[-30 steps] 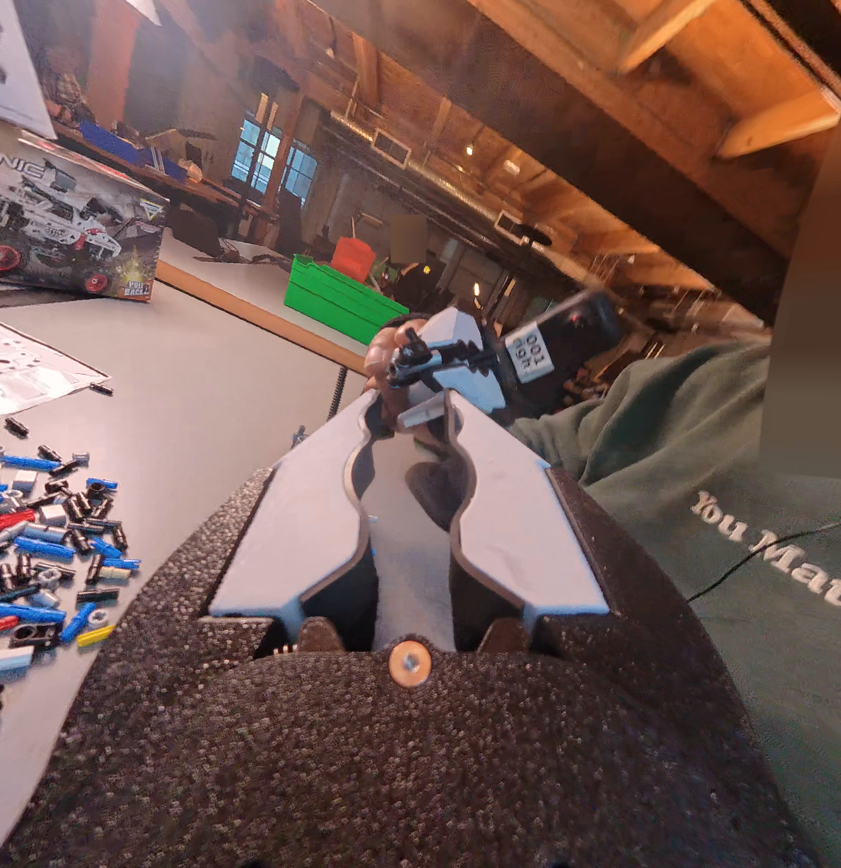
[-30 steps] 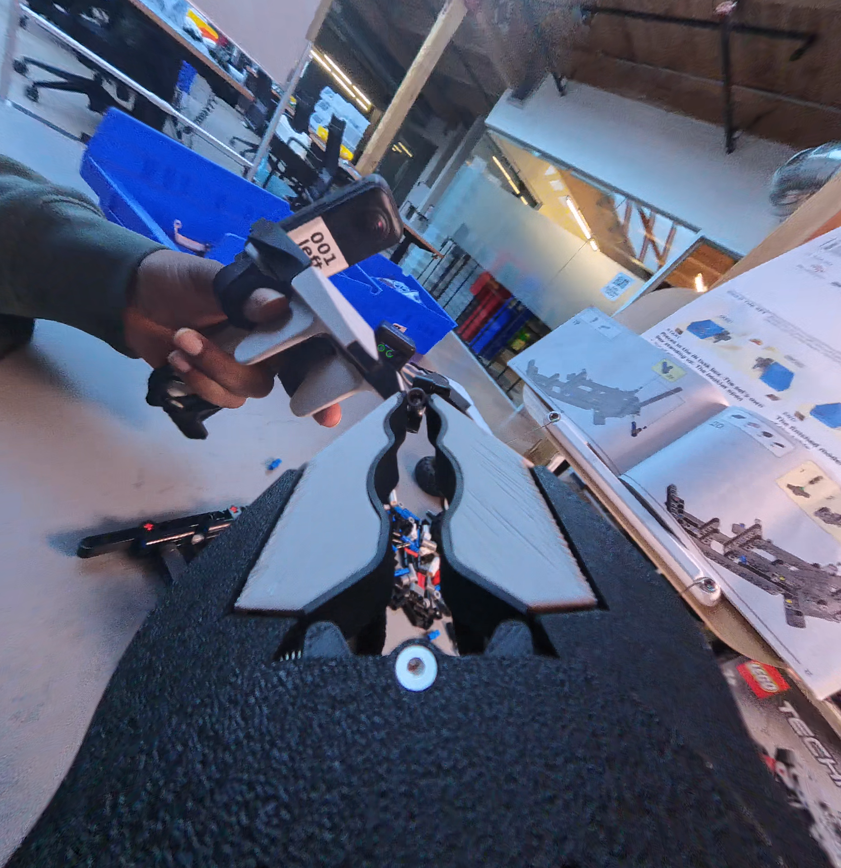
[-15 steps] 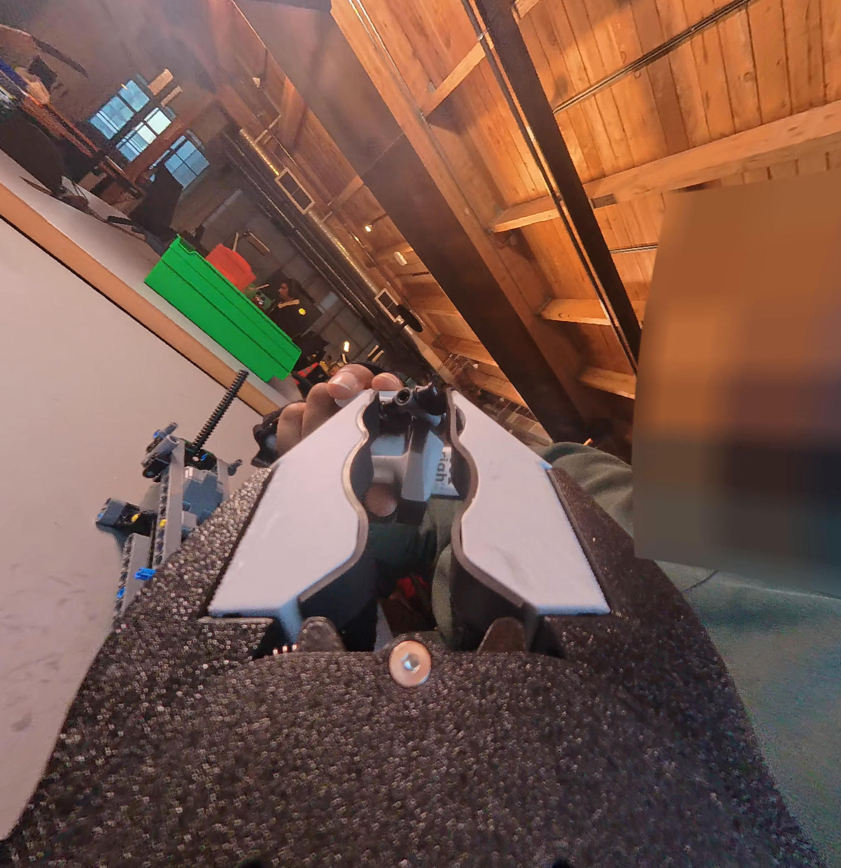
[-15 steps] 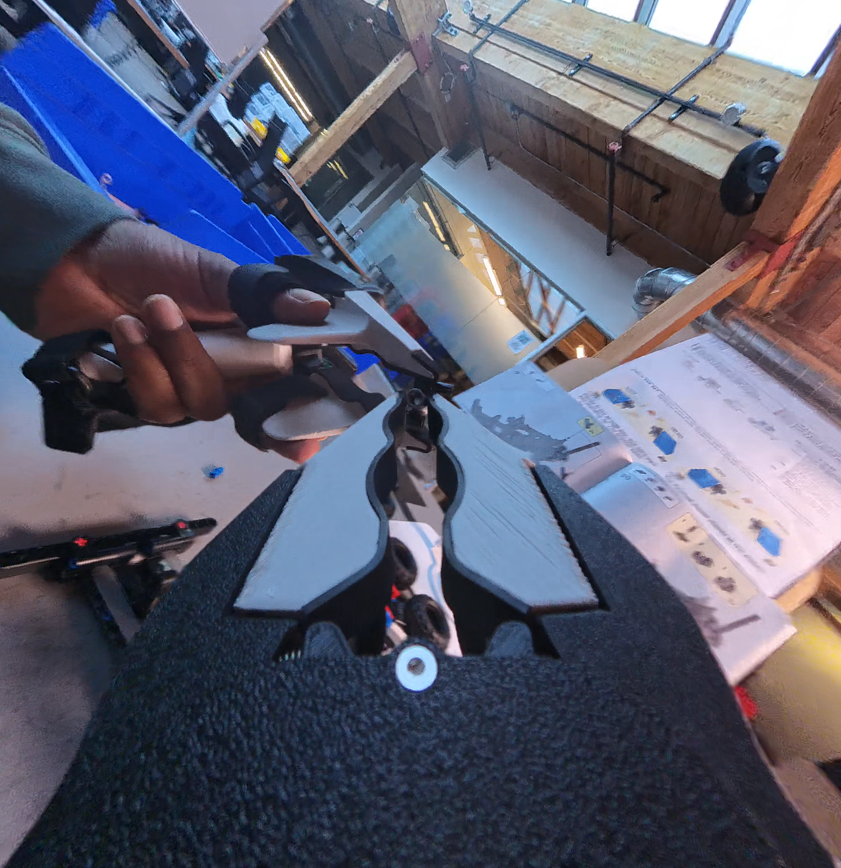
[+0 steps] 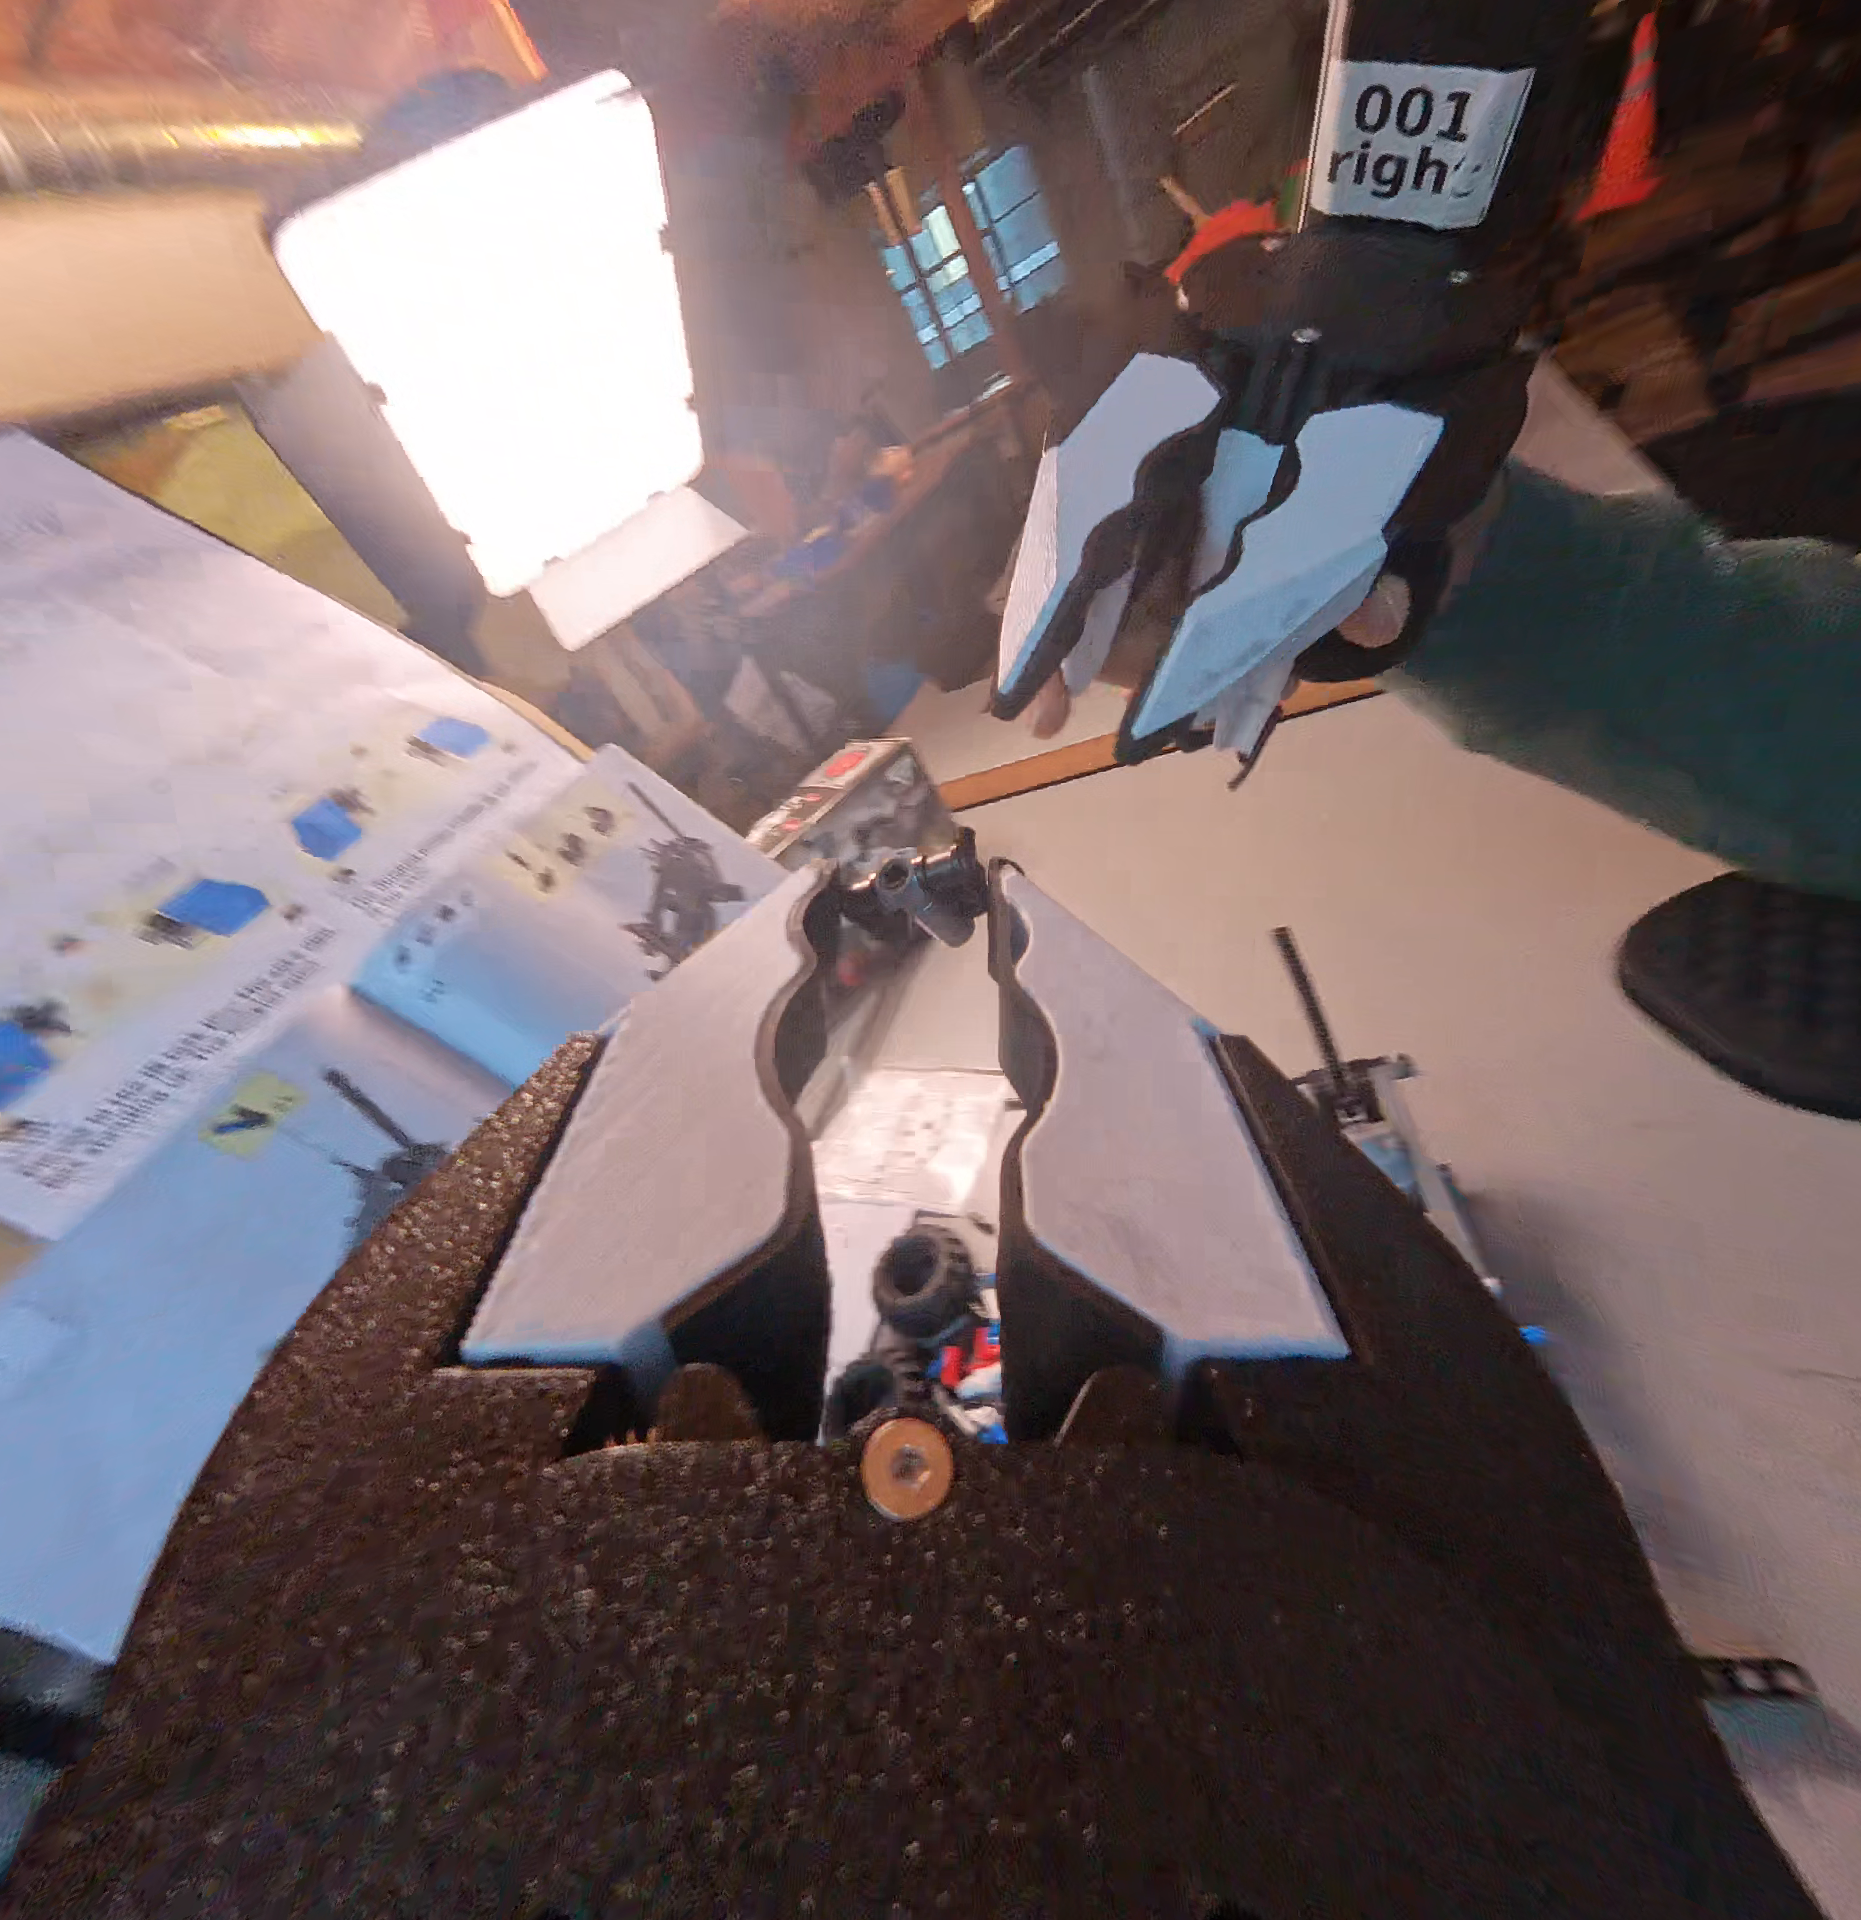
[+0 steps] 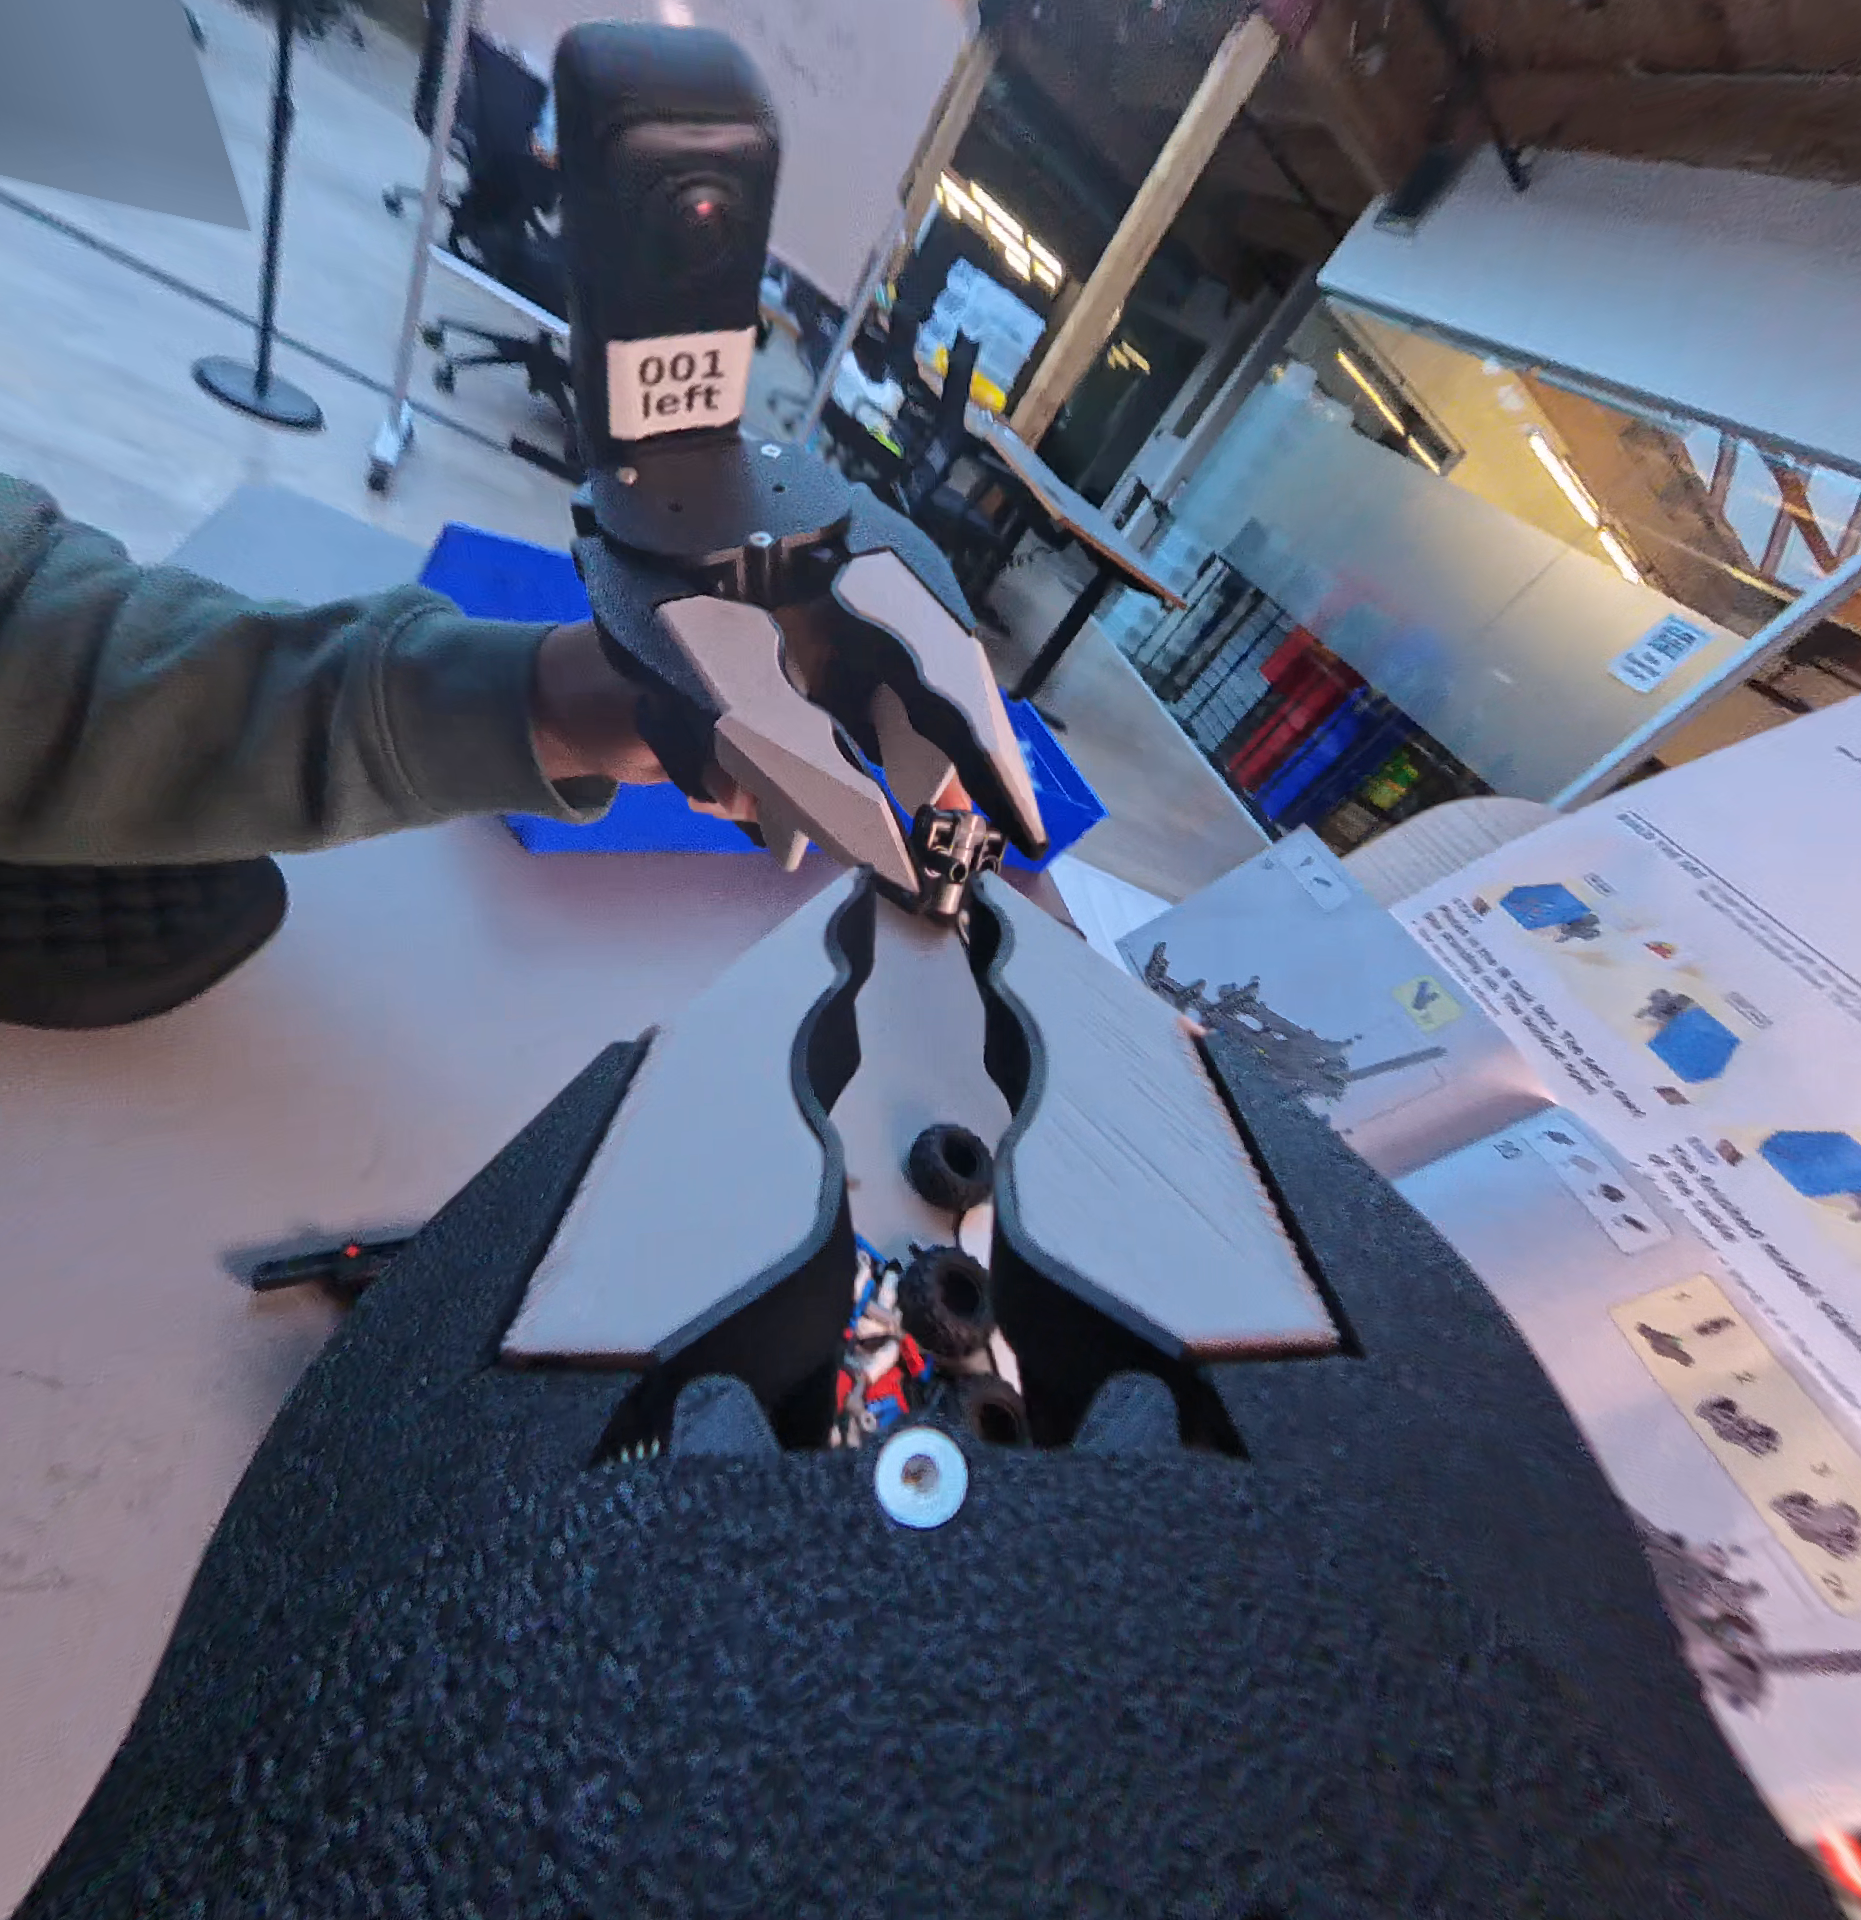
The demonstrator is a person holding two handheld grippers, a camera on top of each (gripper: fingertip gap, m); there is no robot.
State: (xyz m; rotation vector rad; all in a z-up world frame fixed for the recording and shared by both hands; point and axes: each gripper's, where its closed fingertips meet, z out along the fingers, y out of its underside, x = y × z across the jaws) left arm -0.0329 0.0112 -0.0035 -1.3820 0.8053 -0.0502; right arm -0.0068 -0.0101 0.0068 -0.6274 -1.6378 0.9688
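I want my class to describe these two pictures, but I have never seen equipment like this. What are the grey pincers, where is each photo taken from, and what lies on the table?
There is no robot: a person holds a two-finger gripper in each hand, each with a camera looking along its fingers. One picture comes from the left gripper, the other from the right gripper, so each also shows the other. The left one pinches a small black connector piece; the right one is open and empty. On the grey table lie an open instruction booklet and black toy tyres.
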